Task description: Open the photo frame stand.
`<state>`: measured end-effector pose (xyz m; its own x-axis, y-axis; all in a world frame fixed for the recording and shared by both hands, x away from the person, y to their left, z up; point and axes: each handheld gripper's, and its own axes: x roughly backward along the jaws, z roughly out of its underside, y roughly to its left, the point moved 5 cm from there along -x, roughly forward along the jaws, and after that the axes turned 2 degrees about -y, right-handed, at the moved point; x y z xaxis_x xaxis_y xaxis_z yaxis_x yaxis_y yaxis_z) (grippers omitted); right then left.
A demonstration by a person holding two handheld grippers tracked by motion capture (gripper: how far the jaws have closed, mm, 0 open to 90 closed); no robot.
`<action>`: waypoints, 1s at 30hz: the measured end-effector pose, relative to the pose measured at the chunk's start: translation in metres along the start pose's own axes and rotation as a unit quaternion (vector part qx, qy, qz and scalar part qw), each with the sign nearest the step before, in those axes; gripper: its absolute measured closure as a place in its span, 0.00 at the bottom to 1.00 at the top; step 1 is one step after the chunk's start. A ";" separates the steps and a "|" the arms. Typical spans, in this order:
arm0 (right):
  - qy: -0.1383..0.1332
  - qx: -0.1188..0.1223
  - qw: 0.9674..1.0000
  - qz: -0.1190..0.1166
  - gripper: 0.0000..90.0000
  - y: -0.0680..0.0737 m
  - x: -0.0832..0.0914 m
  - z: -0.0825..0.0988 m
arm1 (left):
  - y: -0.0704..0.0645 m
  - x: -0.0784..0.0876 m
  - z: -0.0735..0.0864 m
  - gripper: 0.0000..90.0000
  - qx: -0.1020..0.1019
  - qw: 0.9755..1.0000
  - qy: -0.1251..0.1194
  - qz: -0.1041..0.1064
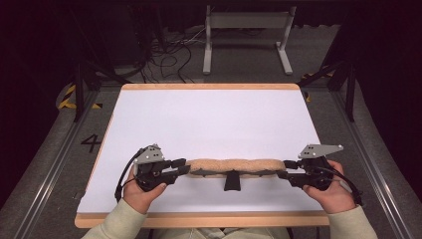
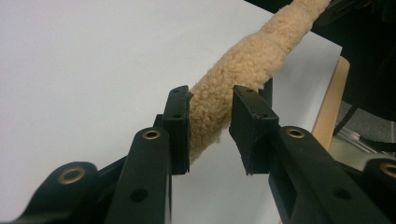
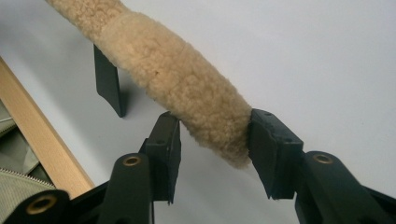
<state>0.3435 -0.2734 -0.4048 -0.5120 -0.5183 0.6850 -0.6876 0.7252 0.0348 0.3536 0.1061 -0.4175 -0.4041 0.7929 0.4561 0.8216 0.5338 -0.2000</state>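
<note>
A long tan fleece roll (image 1: pixel 234 166) lies crosswise near the table's front edge, with a black tab (image 1: pixel 232 181) sticking out below its middle. My left gripper (image 1: pixel 186 167) is at its left end. In the left gripper view the roll (image 2: pixel 252 56) runs between the jaws of that gripper (image 2: pixel 210 93), resting on one pad, with a sliver of table showing beside the other. My right gripper (image 1: pixel 284 169) is at the right end. In the right gripper view both pads of that gripper (image 3: pixel 215 126) touch the roll's tip (image 3: pixel 177 70), and the black tab (image 3: pixel 108 84) hangs behind.
The white tabletop (image 1: pixel 209 114) has a wooden rim (image 1: pixel 199 219) along the near edge. Beyond the far edge stand a white metal frame (image 1: pixel 246 20) and loose cables (image 1: pixel 169 55) on the floor. Dark stands flank the table.
</note>
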 end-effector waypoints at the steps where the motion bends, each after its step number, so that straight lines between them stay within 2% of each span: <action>1: 0.001 0.002 1.000 0.000 0.60 0.001 0.000 0.000 | 0.000 0.000 0.000 0.76 -0.002 1.000 -0.001 0.001; 10: 0.008 0.019 1.000 -0.010 0.52 0.006 0.003 0.000 | 0.000 0.003 0.002 0.75 0.000 1.000 -0.004 0.006; 15: 0.009 0.022 1.000 -0.014 0.53 0.007 0.007 0.000 | 0.002 0.006 0.000 0.74 0.001 1.000 -0.012 0.003; 20: 0.012 0.023 1.000 -0.005 0.60 0.006 0.013 0.000 | 0.006 0.012 -0.003 0.73 0.000 0.999 -0.028 -0.015; 21: 0.012 0.023 1.000 -0.003 0.61 0.006 0.014 0.000 | 0.008 0.016 -0.004 0.73 -0.001 0.999 -0.039 -0.025; 23: 0.012 0.023 1.000 -0.002 0.62 0.006 0.015 0.000 | 0.010 0.018 -0.005 0.73 0.001 0.999 -0.042 -0.029; 29: 0.010 0.037 0.999 0.006 0.70 0.007 0.021 -0.002 | 0.022 0.025 -0.007 0.70 -0.001 0.996 -0.061 -0.062; 30: 0.010 0.038 0.999 0.006 0.72 0.007 0.022 -0.002 | 0.025 0.025 -0.008 0.70 -0.007 0.996 -0.061 -0.070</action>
<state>0.3283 -0.2788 -0.3879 -0.5109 -0.4993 0.6998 -0.7186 0.6949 -0.0288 0.3668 0.1372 -0.4042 -0.5598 0.7419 0.3690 0.7591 0.6377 -0.1305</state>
